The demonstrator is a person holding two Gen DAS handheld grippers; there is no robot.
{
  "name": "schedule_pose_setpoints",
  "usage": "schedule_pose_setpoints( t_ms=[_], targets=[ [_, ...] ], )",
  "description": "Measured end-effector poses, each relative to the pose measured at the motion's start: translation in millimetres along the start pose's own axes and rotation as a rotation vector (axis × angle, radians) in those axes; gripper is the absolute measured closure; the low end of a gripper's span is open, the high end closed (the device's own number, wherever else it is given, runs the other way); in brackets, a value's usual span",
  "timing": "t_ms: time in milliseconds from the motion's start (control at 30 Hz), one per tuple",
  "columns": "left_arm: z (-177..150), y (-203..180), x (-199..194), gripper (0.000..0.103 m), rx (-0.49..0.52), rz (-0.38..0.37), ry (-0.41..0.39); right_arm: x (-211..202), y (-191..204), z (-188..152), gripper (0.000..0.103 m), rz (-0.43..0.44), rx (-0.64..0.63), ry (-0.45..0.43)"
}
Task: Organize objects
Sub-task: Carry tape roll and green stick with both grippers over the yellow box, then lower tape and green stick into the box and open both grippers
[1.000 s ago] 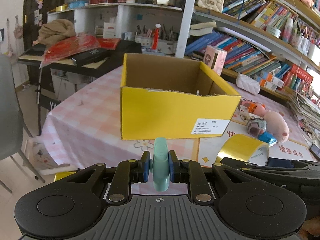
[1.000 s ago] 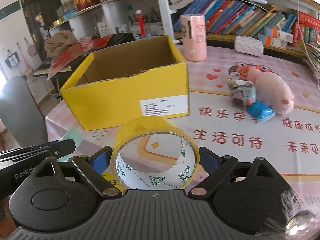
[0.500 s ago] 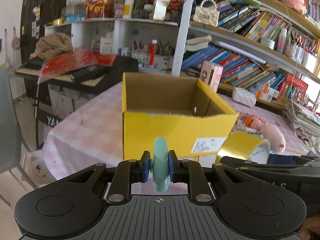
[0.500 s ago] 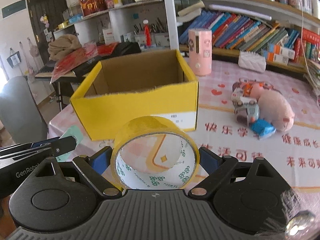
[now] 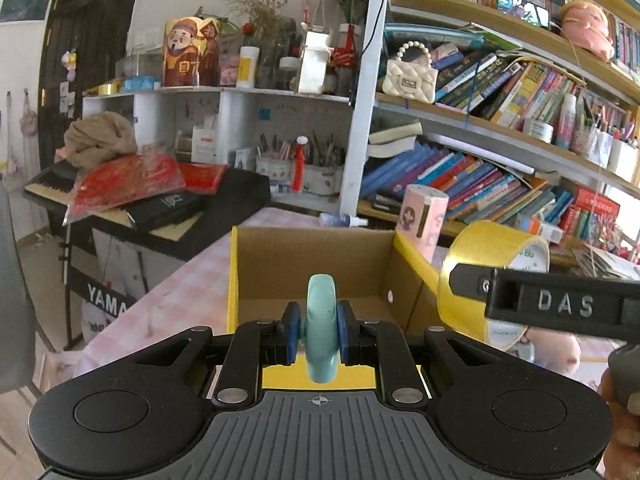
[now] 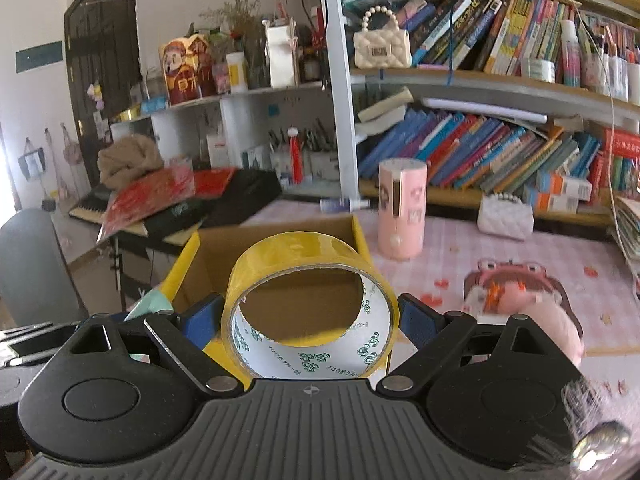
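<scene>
My left gripper [image 5: 319, 332] is shut on a thin mint-green object [image 5: 321, 328], held edge-on above the near wall of the open yellow cardboard box [image 5: 280, 264]. The box's inside looks bare. My right gripper [image 6: 310, 316] is shut on a roll of yellow tape [image 6: 310, 280], its blue pads pressing both sides, over the box's right part [image 6: 360, 236]. In the left wrist view the tape roll [image 5: 480, 264] and the right gripper's black finger show at the right. The mint-green object [image 6: 146, 306] peeks in at the left of the right wrist view.
A pink cylinder [image 6: 402, 208] stands behind the box on the pink checked tablecloth [image 6: 560, 256]. A pink plush toy [image 6: 532, 304] lies to the right. Bookshelves [image 6: 500, 152] run behind. A keyboard with red bags [image 5: 132, 188] and a grey chair [image 6: 32, 268] are left.
Both grippers rose and moved forward with their loads, from in front of the box to over its opening. The box now sits lower and closer in both views.
</scene>
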State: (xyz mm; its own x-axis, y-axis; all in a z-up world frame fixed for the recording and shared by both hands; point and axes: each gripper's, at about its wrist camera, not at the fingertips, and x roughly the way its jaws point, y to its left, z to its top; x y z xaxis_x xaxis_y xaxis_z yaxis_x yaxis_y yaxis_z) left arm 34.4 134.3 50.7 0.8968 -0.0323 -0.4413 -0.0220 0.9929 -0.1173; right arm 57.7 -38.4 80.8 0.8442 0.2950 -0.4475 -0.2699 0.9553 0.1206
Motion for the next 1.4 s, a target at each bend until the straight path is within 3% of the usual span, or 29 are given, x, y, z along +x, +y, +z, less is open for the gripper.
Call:
schedule_pose_setpoints(
  t_ms=[333,567,1000,1400],
  targets=[
    [13.7,-13.4,51.7,0.086,0.026,0.051,0.032,52.7,-16.0,34.4,0.012,0.043,0.002,-0.013],
    [8.9,-25.4,87.9,0.086,0.051,0.096,0.116,91.4,-20.3,46.4,0.012,0.107,-0.033,0.017],
    [-4.3,-31.6,121.6,0.086,0.084,0.155,0.257,159.4,0.8,28.3,0.011,0.217,-0.178,0.201],
    [-7.8,-31.2,132.5,0.086,0.086,0.160,0.310,190.1,2.4,10.7,0.011,0.222,-0.246,0.351]
  ],
)
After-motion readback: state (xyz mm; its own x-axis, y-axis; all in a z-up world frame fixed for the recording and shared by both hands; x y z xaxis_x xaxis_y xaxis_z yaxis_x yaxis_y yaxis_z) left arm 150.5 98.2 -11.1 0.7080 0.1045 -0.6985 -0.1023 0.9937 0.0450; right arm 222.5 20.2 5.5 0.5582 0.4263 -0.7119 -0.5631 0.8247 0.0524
